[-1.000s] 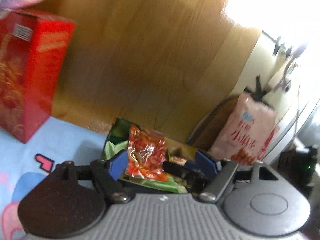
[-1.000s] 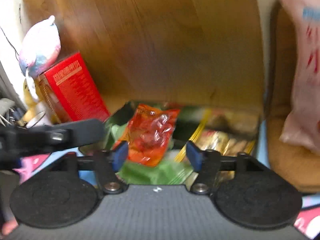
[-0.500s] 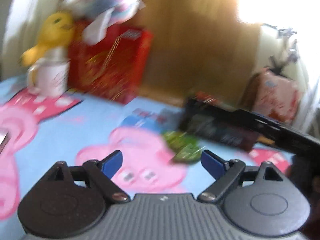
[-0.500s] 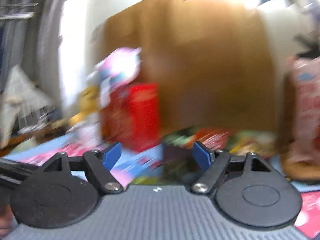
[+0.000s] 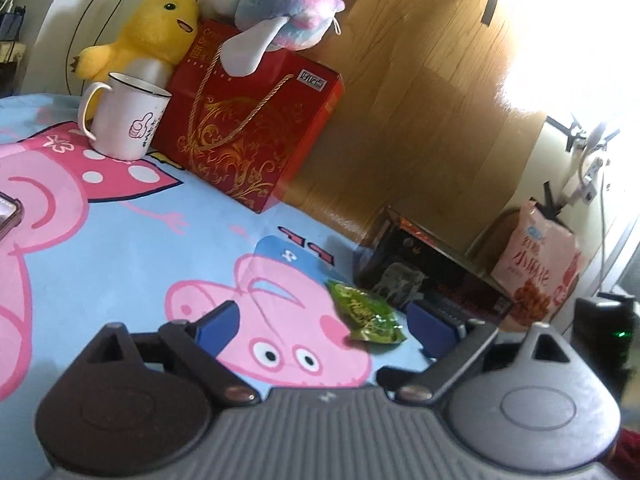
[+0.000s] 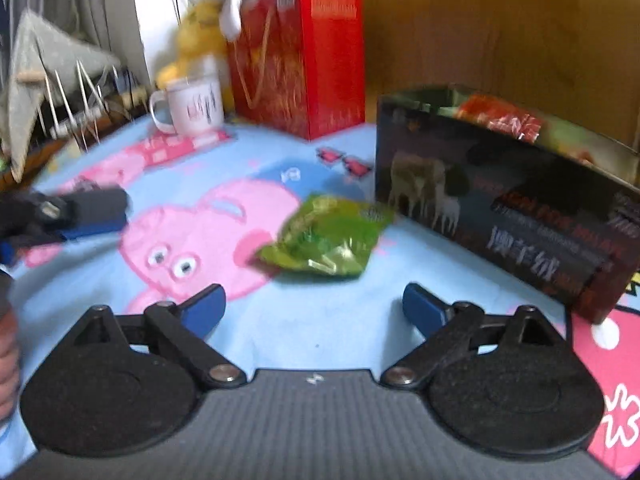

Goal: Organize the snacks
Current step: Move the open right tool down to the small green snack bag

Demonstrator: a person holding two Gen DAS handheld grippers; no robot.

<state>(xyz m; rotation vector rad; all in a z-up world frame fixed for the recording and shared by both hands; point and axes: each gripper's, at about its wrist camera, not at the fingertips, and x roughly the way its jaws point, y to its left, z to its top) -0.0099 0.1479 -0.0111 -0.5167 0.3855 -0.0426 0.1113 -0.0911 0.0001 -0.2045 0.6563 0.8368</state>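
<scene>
A green snack packet (image 6: 326, 236) lies on the blue cartoon-print cloth (image 6: 280, 332), just left of a dark open box (image 6: 508, 208). The box holds other snacks, with a red packet (image 6: 500, 117) showing at its top. My right gripper (image 6: 314, 308) is open and empty, a short way in front of the green packet. My left gripper (image 5: 326, 326) is open and empty; the green packet (image 5: 366, 314) lies ahead between its fingertips, nearer the right one. The left gripper also shows at the left edge of the right wrist view (image 6: 80, 214).
A red gift box (image 5: 256, 128) with plush toys (image 5: 276, 0) on it and a white mug (image 5: 126, 122) stand at the back left. A pink snack bag (image 5: 540, 264) stands behind the dark box (image 5: 436, 276). A wooden panel (image 5: 420, 100) backs the table. A phone edge (image 5: 6, 216) lies far left.
Both grippers have pulled back from above the dark box to low over the cloth. Both have opened wider. The red packet stays in the box.
</scene>
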